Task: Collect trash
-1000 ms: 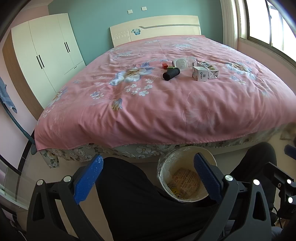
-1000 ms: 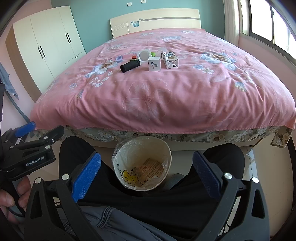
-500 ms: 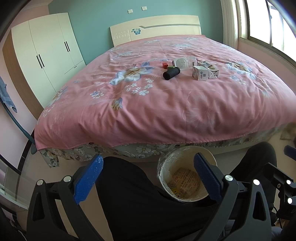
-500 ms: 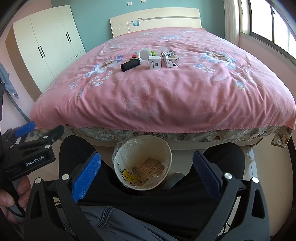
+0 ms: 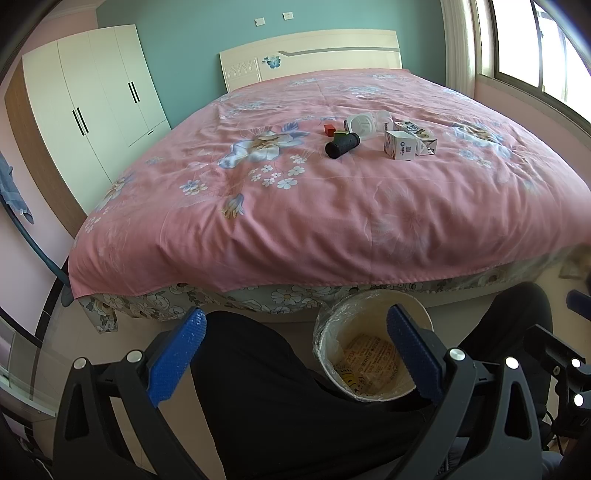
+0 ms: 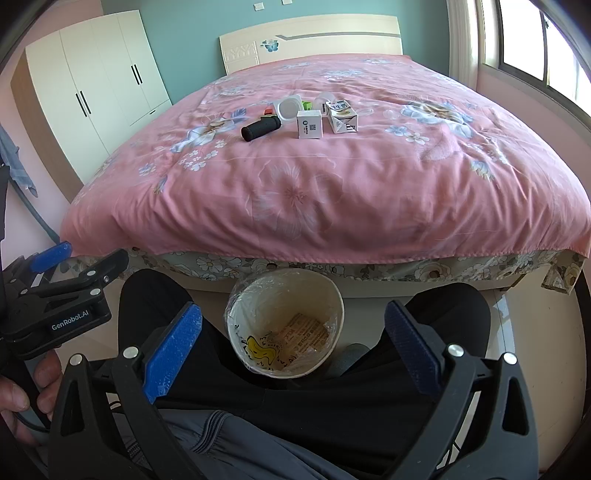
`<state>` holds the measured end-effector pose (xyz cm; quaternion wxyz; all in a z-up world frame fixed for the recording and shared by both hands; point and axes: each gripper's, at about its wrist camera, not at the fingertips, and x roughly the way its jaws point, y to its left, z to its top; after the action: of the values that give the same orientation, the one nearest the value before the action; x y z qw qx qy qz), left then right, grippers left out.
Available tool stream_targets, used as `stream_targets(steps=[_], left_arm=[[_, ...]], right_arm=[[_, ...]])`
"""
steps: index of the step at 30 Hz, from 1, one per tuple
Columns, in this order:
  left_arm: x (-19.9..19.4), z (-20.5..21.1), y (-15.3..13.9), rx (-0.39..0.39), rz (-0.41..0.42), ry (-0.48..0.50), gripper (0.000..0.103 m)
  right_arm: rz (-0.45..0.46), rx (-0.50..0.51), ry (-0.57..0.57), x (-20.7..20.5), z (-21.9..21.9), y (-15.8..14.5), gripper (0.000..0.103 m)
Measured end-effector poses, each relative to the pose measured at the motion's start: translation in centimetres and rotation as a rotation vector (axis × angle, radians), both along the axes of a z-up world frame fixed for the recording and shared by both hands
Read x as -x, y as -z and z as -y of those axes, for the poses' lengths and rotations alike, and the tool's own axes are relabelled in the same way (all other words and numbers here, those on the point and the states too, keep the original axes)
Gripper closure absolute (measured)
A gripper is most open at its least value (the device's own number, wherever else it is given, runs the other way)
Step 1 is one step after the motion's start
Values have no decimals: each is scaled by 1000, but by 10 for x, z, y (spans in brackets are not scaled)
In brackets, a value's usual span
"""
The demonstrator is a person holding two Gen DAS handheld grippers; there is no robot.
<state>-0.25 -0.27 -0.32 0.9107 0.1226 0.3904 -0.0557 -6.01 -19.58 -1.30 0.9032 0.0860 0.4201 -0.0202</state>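
Black ribbed cylinder (image 6: 260,127) lying on pink floral bed (image 6: 332,192), long axis slanting toward headboard, beside white square box (image 6: 309,125), left gripper (image 5: 295,350) and right gripper (image 6: 291,343) both spread wide, empty, over plastic-lined round bin (image 6: 284,325)

A large bed (image 6: 332,192) is covered by a pink floral bedspread (image 5: 332,206), below which a flower-printed valance (image 6: 406,267) is seen along the foot. A cream headboard (image 5: 310,61) with a blue flower motif is set against a teal wall (image 5: 192,40), where two white wall plates (image 5: 273,18) are mounted. A white wardrobe (image 5: 92,99) with dark handles is placed to the left. A window (image 6: 546,44) is seen on the right, and blue cloth (image 5: 14,195) is hung at the far left.
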Motion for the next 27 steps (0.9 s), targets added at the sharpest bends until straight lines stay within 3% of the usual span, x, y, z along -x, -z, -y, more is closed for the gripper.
stream_targets(steps=[27], left_arm=[[0, 0, 3, 8, -16, 2, 3]], right_arm=[[1, 3, -4, -1, 0, 1, 6]])
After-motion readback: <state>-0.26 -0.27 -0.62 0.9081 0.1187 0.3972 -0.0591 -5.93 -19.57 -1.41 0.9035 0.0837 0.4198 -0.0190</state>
